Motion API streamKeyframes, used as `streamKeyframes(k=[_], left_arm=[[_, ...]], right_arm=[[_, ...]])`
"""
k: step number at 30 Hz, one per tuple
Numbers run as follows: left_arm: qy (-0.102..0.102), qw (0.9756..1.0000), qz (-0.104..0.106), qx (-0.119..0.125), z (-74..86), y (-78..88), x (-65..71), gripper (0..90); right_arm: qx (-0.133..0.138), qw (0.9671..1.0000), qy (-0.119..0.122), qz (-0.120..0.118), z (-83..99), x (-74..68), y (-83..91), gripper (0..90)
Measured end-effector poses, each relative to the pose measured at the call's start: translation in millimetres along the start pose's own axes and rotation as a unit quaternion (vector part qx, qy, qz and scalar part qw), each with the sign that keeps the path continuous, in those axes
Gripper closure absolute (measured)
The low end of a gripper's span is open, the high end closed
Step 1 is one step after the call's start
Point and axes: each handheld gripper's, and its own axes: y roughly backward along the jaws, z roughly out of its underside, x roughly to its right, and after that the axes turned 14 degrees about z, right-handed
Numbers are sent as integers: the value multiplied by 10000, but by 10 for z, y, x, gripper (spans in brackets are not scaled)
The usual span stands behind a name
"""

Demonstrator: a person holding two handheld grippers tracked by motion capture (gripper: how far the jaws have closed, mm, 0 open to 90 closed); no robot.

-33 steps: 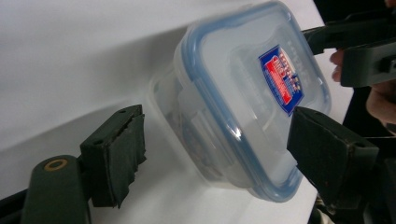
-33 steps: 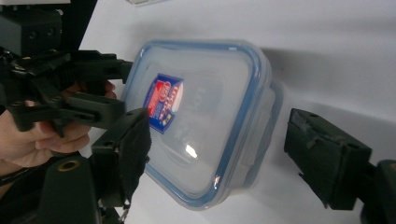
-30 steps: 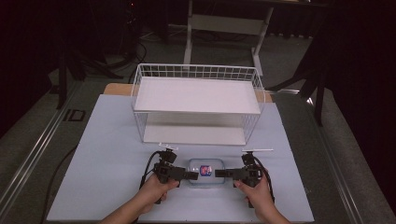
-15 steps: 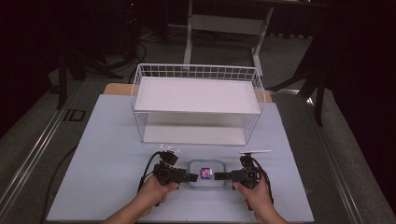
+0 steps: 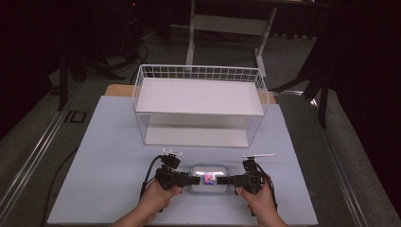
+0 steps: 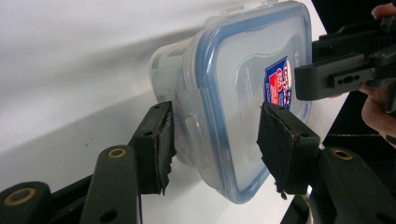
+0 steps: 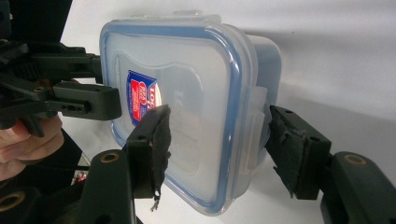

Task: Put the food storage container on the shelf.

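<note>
Grippers flank a clear plastic container with a blue-rimmed lid near the front edge of the bench, and I read the scene from left to right. On the left, my left hand holds the left gripper, which points inward at the container's left end. In the left gripper view its jaws straddle that end, one pad beside the side clip and the other over the lid's face; they have just been closing with the container between them, and I see a sliver of space at each pad, so I count them as spread and not yet pinching. In the middle, the container lies flat on the bench, its lid up, with a red and blue label on top. On the right, my right hand brings the right gripper in from the opposite end. In the right gripper view one pad lies over the lid close to the label and the other sits just beside the clip on the side wall; these jaws have also drawn closer, yet whether they press on the plastic I cannot tell. Behind all this, well apart, stands a white wire rack with two shelves.
</note>
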Motion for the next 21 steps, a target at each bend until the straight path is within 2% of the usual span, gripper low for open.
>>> streamKeyframes(k=[5,12,15,21], left_arm=[[11,9999,-103,37,-33,39,-4,479],[128,9996,-105,219,-102,127,-75,479],[46,9994,-148,312,-159,189,-65,479],[-119,9984,-199,525,-319,297,-58,480]], right_arm=[[8,10000,-15,-17,-51,-26,-16,409],[129,9998,136,59,-191,-117,-57,409],[178,9997,170,41,-259,-155,-51,409],[485,9985,255,46,-450,-234,2,408]])
